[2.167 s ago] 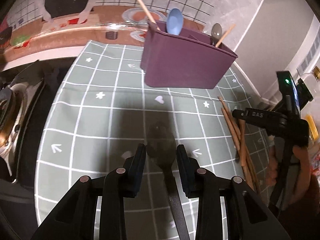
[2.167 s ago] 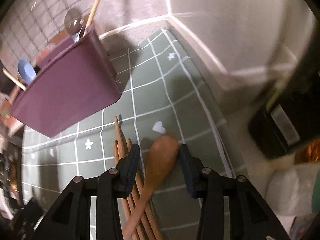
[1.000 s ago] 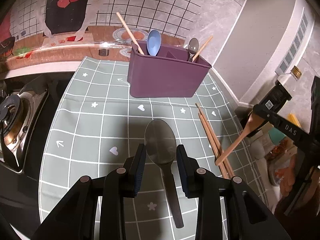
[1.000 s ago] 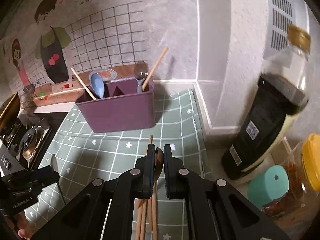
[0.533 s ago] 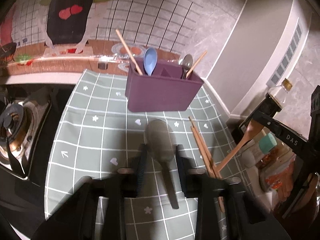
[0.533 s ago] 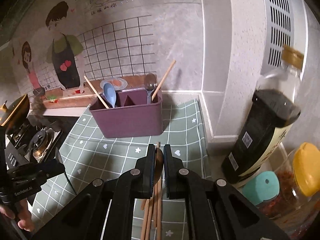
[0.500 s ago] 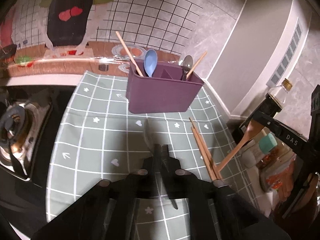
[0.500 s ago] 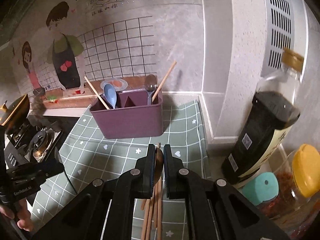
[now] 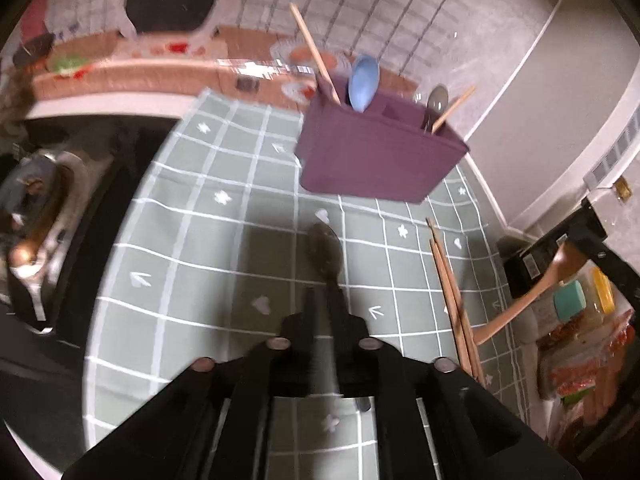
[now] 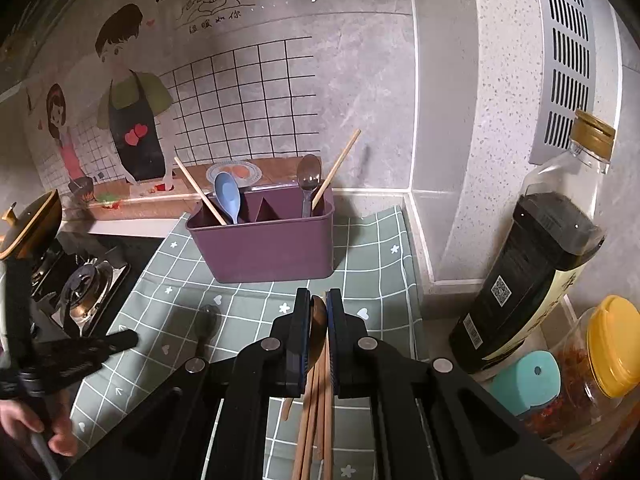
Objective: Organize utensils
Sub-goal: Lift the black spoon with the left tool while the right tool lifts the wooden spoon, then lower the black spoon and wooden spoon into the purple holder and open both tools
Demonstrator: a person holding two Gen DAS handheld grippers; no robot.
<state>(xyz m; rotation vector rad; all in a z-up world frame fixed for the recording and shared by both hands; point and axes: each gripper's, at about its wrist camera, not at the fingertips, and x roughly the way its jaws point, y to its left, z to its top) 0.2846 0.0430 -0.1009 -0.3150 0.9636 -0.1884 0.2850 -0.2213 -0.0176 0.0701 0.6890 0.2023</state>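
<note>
Here: left gripper (image 9: 324,300) low over mat, clamped on dark spoon (image 9: 326,248); right gripper (image 10: 319,308) raised, level, clamping wooden spoon (image 10: 318,326).

Both tools are matte black with round silver screws; the right tool (image 10: 318,312) apparently has blue-edged pads.

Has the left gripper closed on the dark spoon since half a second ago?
Yes. The left gripper has shut on the dark spoon handle, with the purple caddy still ahead.
</note>
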